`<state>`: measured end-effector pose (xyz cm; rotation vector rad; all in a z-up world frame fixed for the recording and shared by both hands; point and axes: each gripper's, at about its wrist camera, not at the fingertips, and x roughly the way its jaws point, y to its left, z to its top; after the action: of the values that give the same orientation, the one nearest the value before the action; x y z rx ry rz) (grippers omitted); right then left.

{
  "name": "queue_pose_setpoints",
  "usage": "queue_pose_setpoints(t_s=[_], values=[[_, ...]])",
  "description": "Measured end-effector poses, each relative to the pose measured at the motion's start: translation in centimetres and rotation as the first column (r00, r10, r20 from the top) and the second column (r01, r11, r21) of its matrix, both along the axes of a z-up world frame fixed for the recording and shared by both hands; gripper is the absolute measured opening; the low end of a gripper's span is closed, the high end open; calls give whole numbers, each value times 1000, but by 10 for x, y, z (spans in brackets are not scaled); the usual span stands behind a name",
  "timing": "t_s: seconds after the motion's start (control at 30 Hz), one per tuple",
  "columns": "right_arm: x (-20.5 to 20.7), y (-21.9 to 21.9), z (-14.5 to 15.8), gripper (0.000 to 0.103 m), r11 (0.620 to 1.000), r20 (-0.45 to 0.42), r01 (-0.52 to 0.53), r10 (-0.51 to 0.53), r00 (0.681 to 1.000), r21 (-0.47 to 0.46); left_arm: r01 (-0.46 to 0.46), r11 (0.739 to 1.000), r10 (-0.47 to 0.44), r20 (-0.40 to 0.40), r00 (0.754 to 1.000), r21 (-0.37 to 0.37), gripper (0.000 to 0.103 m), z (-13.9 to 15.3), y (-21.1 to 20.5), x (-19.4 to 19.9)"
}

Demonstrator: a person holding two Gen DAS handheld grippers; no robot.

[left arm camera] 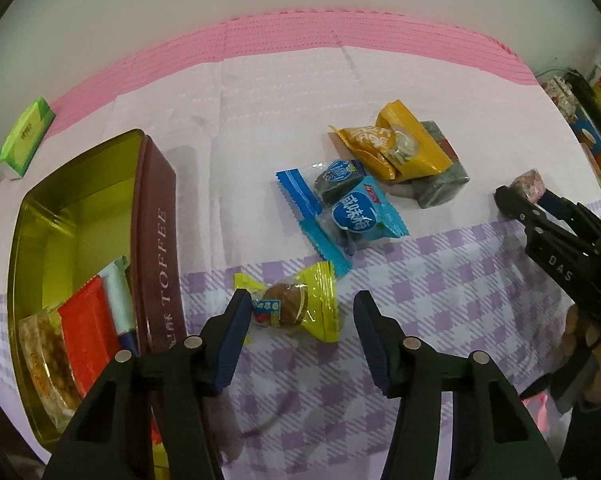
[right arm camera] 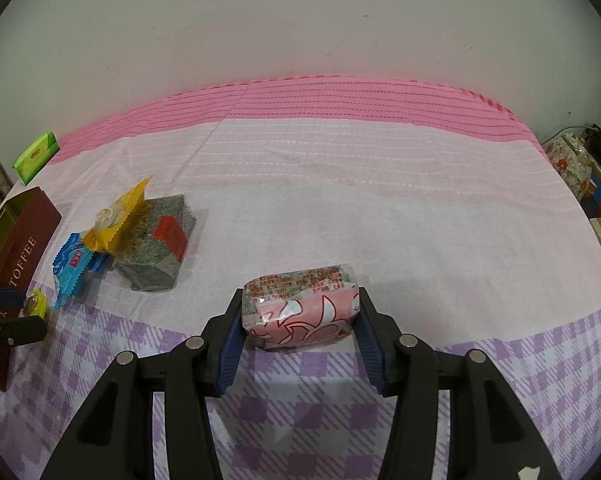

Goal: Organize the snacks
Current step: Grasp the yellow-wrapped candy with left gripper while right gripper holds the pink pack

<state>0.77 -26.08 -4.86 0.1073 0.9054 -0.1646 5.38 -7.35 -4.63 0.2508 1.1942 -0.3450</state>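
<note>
My left gripper [left arm camera: 300,312] is open, its fingers either side of a yellow-wrapped snack [left arm camera: 300,306] on the cloth. An open gold toffee tin [left arm camera: 76,216] stands to its left and holds several packets. Two blue packets [left arm camera: 340,208], orange packets [left arm camera: 396,144] and a grey block snack [left arm camera: 436,188] lie further back. My right gripper [right arm camera: 298,308] is shut on a pink-and-white wrapped snack [right arm camera: 300,308], held just above the cloth. It also shows in the left wrist view [left arm camera: 520,196] at the right.
A green box [left arm camera: 24,136] lies at the far left near the table's back edge. The cloth has a pink band [right arm camera: 300,100] at the back and purple checks in front. Clutter [right arm camera: 572,164] stands off the table's right side. The wall is behind.
</note>
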Motion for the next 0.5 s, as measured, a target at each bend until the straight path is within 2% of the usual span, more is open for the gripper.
queue_pose_setpoints(t_s=[0.13,0.4,0.5], values=[[0,1,0,49,1000,0,0,0,1000,1,32,999,-32,11,999,5,51,0,-7,-3],[0,0,0,49,1000,0,-1,1,1000,1,17,999,-18,-31,999,-28,51,-6,-3,10],[0,0,0,50,1000,0,-1,1,1000,2,21,1000,-21,-21,1000,-13,51,-8,-8,12]])
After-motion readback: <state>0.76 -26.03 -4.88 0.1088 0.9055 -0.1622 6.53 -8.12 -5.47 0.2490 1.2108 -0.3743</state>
